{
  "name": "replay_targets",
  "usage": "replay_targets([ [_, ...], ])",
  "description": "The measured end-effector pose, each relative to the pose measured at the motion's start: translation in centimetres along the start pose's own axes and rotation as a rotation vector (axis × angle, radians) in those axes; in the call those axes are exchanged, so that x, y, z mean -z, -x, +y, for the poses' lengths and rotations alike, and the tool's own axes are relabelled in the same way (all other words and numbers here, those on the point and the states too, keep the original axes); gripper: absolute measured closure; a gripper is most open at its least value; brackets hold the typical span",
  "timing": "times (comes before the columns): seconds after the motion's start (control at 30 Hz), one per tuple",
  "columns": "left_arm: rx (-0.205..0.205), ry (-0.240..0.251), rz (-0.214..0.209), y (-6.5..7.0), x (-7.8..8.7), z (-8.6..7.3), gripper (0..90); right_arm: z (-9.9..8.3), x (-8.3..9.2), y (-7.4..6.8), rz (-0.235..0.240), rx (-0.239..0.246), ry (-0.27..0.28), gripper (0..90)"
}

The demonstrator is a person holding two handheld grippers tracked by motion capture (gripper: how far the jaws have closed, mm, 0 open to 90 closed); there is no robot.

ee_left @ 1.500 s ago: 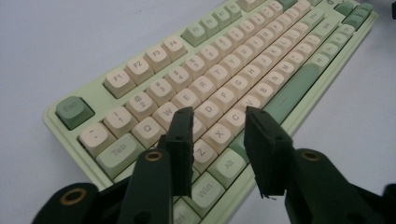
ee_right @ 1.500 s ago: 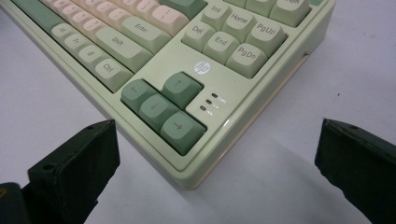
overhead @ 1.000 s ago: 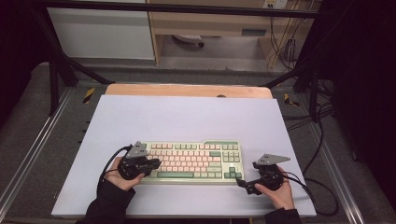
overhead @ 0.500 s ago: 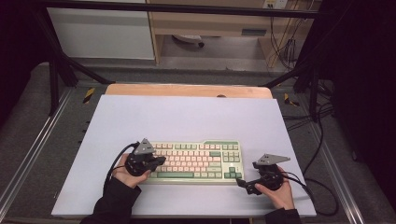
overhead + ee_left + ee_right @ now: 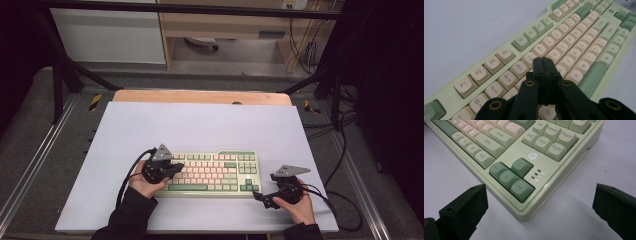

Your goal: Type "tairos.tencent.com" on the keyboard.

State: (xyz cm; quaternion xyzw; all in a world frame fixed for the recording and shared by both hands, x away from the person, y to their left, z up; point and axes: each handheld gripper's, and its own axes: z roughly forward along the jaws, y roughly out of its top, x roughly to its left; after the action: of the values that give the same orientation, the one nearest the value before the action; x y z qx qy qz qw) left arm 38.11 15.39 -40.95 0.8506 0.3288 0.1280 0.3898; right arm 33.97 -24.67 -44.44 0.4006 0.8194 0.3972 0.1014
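Over the HP keyboard [image 5: 584, 42] letter rows, I kept left gripper [image 5: 542, 60] pinched empty, keys directly beneath; right gripper [image 5: 541, 205] gaped wide.

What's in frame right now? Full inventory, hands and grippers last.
keyboard: 1, pale green case with cream, pink and green keys, near middle of the mat
mat: 1, pale lavender-white, covers the tabletop
tabletop: 1, wood, a strip shows past the mat's far edge
cabinet: 1, white, on the floor beyond the table
cables: several, black, far right on the floor
left gripper: 1, black, fingers shut, over the keyboard's left keys
right gripper: 1, black, fingers open, at the keyboard's near right corner
hands: 2, dark sleeves, bottom edge
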Motion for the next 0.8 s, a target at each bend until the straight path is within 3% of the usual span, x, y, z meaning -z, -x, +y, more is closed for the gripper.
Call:
replay_targets([
  [0.8, -0.013, -0.018, 0.013, 0.1, -1.9, -0.2, 89.6, 0.0, -0.1, 0.0, -0.002, 0.005, -0.004, 0.5],
])
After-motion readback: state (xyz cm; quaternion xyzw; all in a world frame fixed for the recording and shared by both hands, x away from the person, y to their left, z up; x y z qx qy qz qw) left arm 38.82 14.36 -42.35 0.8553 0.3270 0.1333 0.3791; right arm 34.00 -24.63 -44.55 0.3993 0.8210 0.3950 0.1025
